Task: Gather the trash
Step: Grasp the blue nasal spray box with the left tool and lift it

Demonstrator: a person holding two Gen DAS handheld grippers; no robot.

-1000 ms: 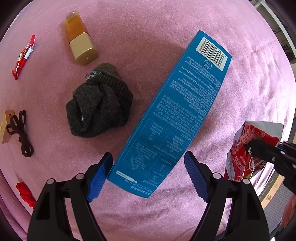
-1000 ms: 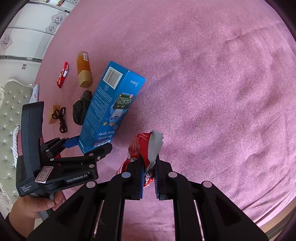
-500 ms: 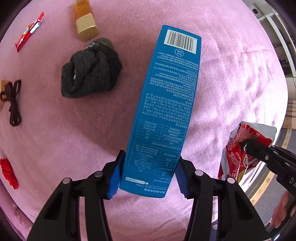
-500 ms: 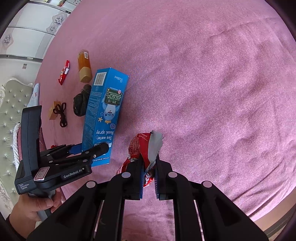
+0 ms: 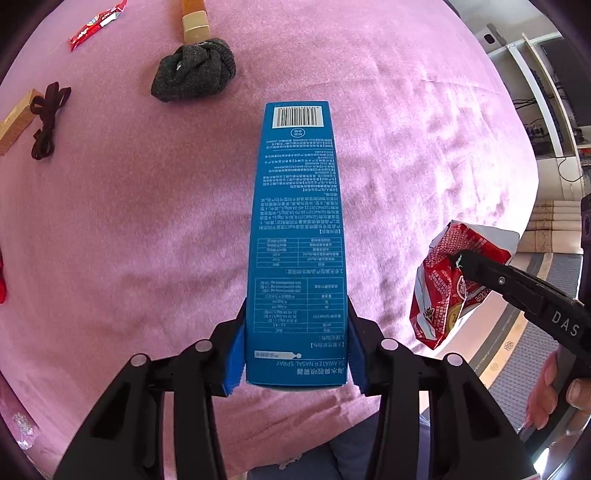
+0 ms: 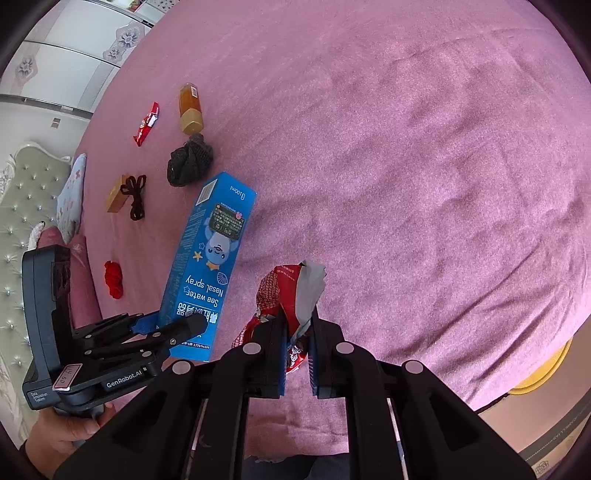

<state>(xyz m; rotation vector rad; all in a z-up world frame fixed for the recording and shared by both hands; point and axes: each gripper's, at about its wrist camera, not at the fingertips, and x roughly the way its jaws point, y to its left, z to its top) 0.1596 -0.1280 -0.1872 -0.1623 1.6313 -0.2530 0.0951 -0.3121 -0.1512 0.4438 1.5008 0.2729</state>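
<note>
My left gripper (image 5: pixel 295 354) is shut on the near end of a long blue nasal spray box (image 5: pixel 297 229), which it holds lifted off the pink bed cover; the box also shows in the right wrist view (image 6: pixel 208 266). My right gripper (image 6: pixel 297 350) is shut on a crumpled red snack wrapper (image 6: pixel 291 291), held up to the right of the box; the wrapper also shows in the left wrist view (image 5: pixel 450 280). A small red candy wrapper (image 5: pixel 96 22) lies far back left.
On the pink cover (image 5: pixel 129 221) lie a dark knitted bundle (image 5: pixel 192 75), an orange bottle with a gold cap (image 5: pixel 194 16), a tan box with a dark ribbon (image 5: pixel 33 118) and a red cloth piece (image 6: pixel 112 277). The bed edge is near, with floor at the right.
My left gripper closed on the blue box and lifted it back toward me, turning it straight along the fingers. The right gripper kept hold of the red wrapper and barely moved.
</note>
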